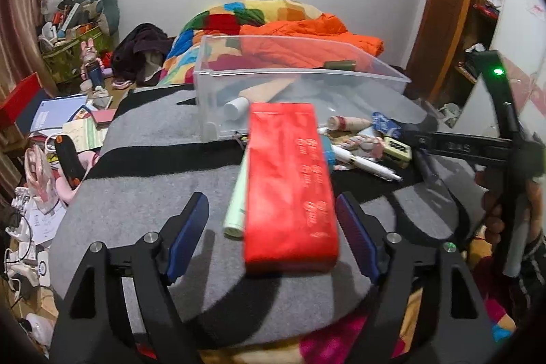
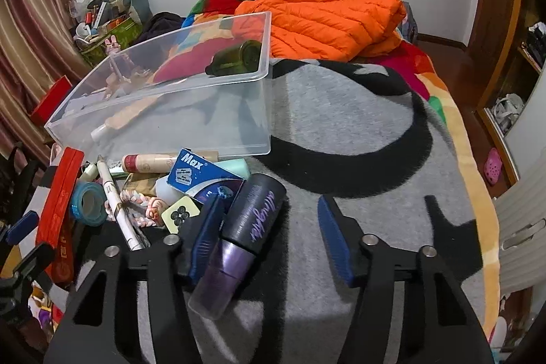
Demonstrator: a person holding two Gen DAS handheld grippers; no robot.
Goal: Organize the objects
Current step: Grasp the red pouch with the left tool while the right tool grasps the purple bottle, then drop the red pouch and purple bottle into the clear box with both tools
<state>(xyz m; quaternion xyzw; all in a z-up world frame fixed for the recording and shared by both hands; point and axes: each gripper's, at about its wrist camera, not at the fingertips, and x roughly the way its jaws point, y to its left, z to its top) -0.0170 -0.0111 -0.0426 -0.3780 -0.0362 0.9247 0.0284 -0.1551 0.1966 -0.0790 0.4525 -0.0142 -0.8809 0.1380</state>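
The red pouch (image 1: pixel 290 183) lay lengthwise on the grey blanket (image 1: pixel 153 139), between the spread fingers of the left gripper (image 1: pixel 273 237), its right pad (image 1: pixel 355 227) just beside the pouch's edge. A pale green tube (image 1: pixel 237 197) lay against the pouch's left side. Beyond stood the clear plastic bin (image 1: pixel 239 81), holding a beige tube (image 1: pixel 254 96). The right gripper (image 2: pixel 269 237) was spread too, its left pad (image 2: pixel 204 237) touching a black-and-purple bottle (image 2: pixel 245 227) lying between its fingers. Nearby lay a blue Max blade box (image 2: pixel 194 173), a blue tape roll (image 2: pixel 89 203) and a white pen (image 2: pixel 117 200).

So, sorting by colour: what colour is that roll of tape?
Light blue roll of tape, clearest in the right wrist view.
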